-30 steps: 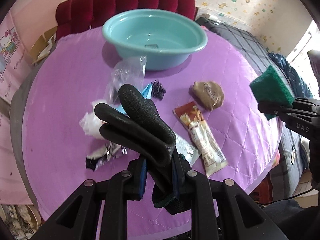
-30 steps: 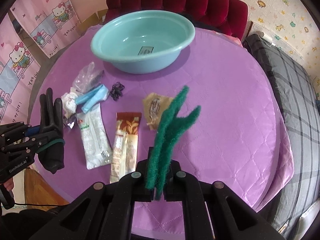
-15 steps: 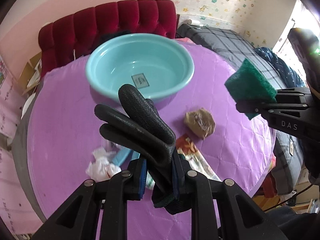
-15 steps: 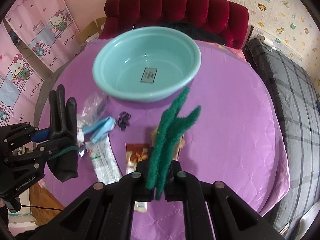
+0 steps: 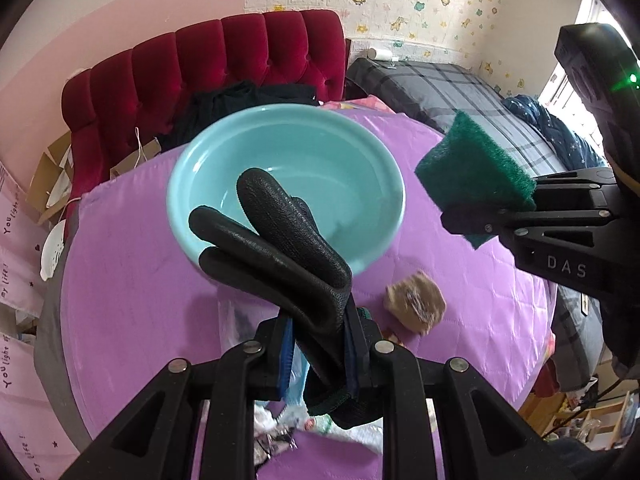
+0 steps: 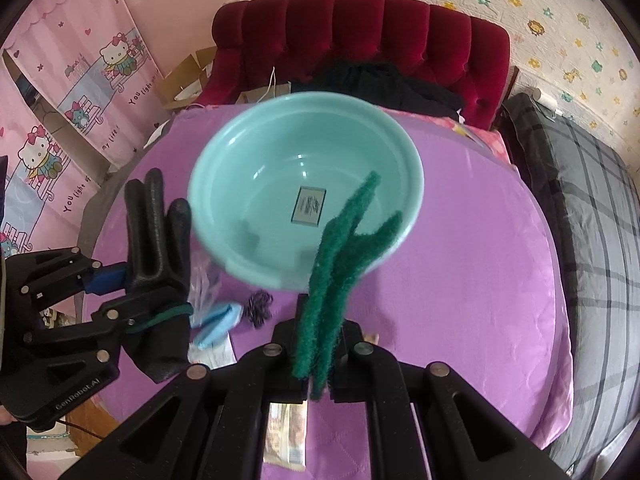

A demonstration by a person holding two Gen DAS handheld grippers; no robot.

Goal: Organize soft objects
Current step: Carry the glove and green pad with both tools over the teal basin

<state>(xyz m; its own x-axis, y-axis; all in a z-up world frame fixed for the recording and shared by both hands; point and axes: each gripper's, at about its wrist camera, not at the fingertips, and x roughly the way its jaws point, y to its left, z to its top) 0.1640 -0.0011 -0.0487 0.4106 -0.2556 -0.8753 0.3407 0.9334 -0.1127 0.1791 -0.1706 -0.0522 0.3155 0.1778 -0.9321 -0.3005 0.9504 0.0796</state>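
So on the far left there's pink cartoon-cat wallpaper (image 6: 76, 92), and just in from that the left gripper (image 6: 132, 294) has its fingers (image 6: 102, 280) clamped on a black glove (image 6: 158, 264), pinched around the cuff end with the glove's fingers sticking up. From its own camera the glove (image 5: 288, 264) pokes up right in front of the basin. Below it on the purple table (image 6: 472, 272) there's a clear bag (image 6: 206, 284), a light blue packet (image 6: 218, 322) and a little black scrunchie (image 6: 259, 304), all close together near the basin's near-left edge. In the middle sits the teal basin (image 6: 248, 184), with just a label (image 6: 309, 205) stuck on its bottom. The right gripper (image 6: 320, 350) is squeezed tight on a green scouring pad (image 6: 340, 272), folded over so two edges fan up in front of the basin's right side. In the left camera the pad (image 5: 476, 172) hangs just right of the basin, up off the table, with a brown packet (image 5: 414, 302) lying on the table below. Behind the table is a red tufted sofa (image 6: 360, 36) with dark clothing (image 6: 384, 84) on it, and off to the right a bed (image 6: 580, 184) with a grey plaid cover.
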